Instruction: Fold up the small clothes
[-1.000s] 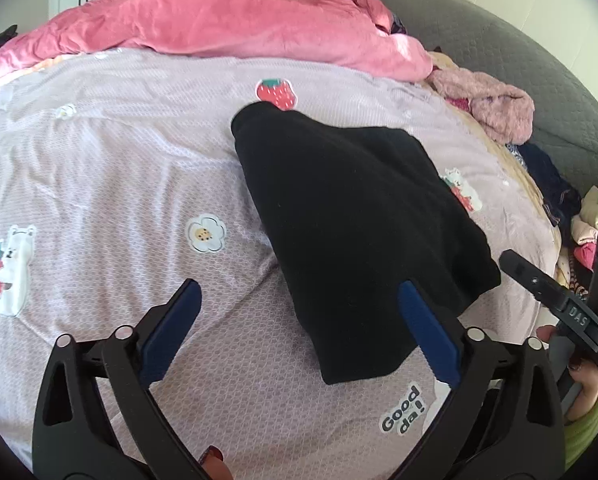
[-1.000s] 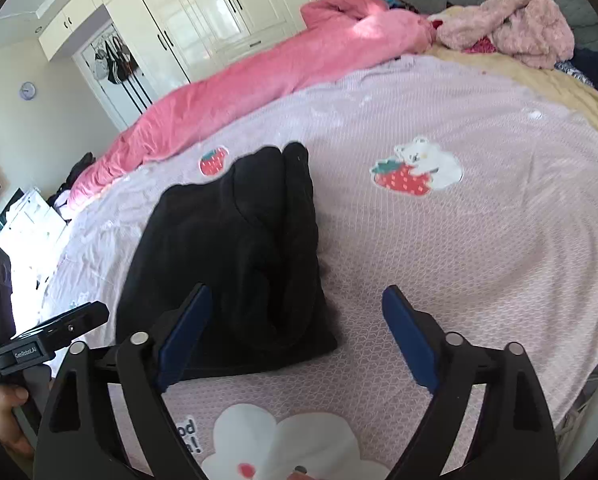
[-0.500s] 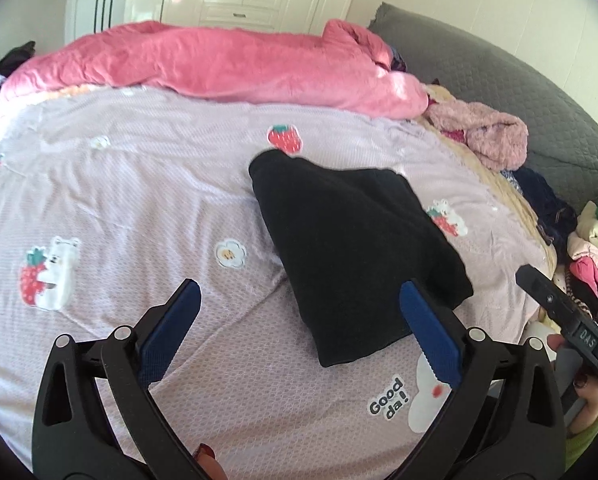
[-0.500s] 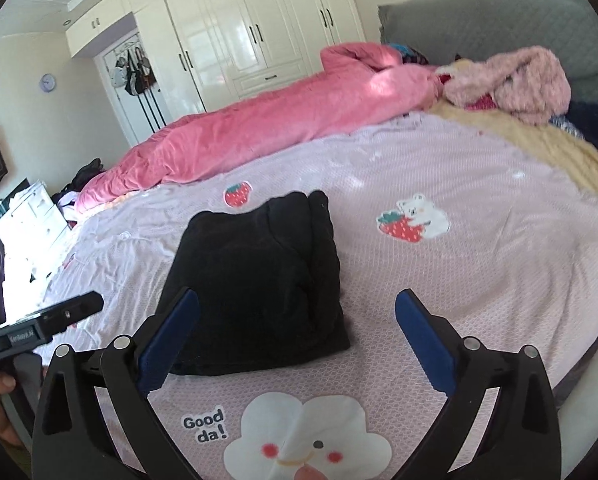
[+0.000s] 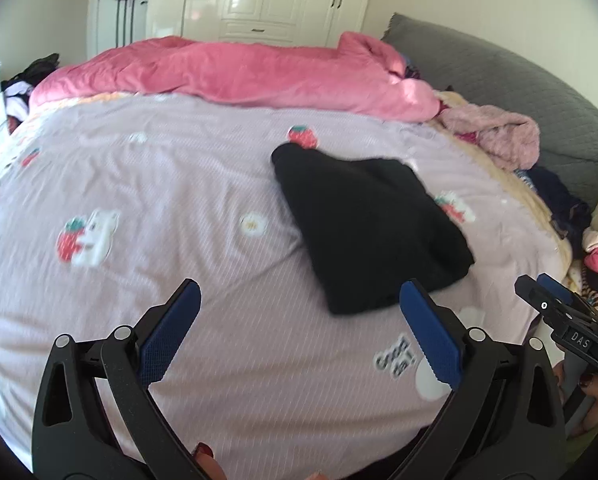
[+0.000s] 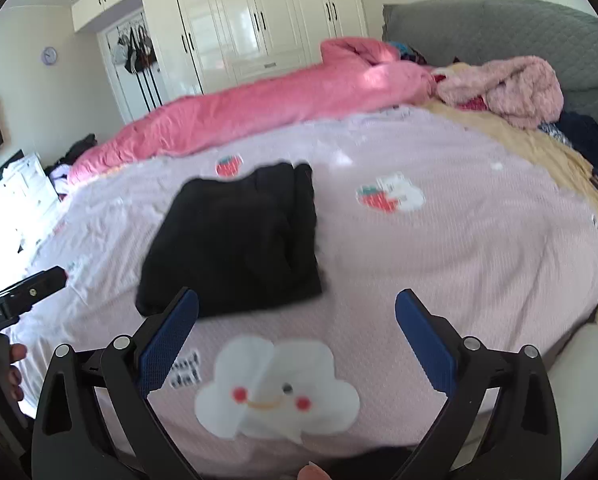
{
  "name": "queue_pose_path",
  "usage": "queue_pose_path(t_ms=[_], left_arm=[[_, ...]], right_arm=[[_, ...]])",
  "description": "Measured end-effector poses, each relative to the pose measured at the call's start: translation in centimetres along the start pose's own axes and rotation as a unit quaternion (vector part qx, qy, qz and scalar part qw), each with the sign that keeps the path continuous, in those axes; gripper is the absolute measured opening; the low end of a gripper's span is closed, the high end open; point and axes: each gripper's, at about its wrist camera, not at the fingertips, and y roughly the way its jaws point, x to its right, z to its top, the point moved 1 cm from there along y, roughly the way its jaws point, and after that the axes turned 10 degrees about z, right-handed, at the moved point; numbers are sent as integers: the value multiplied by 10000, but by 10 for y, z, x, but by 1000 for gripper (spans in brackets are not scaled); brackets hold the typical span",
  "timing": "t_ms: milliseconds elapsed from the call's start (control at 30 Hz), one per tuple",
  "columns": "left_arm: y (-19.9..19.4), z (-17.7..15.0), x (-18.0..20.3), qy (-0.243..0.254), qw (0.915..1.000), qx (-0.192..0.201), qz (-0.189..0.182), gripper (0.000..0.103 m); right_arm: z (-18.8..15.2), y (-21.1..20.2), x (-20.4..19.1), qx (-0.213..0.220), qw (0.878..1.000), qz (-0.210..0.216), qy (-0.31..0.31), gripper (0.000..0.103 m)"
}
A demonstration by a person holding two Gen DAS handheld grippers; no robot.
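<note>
A folded black garment (image 5: 369, 224) lies on the lilac bedsheet (image 5: 147, 200), ahead and right of my left gripper (image 5: 299, 304). My left gripper is open and empty, held above the sheet near the bed's front edge. In the right wrist view the same black garment (image 6: 239, 236) lies ahead and left of my right gripper (image 6: 297, 312), which is open and empty above a white cloud print (image 6: 277, 388). The right gripper's tip (image 5: 555, 304) shows at the right edge of the left wrist view.
A pink duvet (image 5: 235, 72) is bunched along the far side of the bed. A pile of clothes with a fluffy pink piece (image 5: 495, 136) lies at the right by the grey headboard (image 5: 511, 80). White wardrobes (image 6: 259, 28) stand behind. A white drawer unit (image 6: 15, 196) stands left.
Both grippers have pulled back and up from the black garment, which now looks smaller and farther away. Both stay open. The garment has not moved.
</note>
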Motion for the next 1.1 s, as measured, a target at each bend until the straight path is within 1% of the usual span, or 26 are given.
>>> queue_pose_path(t_ms=[133,267,500,1100], left_arm=[[3,-22,-6,-168,9997,-153,131,94],[13,-30,-5,-117,9991,-345,215,94],[14,-30,-6,-156,9990,-364,223,94],[13,-30,-5,-73,9987,-364,363,94]], right_arm=[[-16,7,2,-207,9998,-66,-37,98],[-24,16,-2,-340,9994,-76,-68,98],[-24,21,-14,-419,9989,30,-229,98],[-22,23,-18,-454,9987,75,-223,98]])
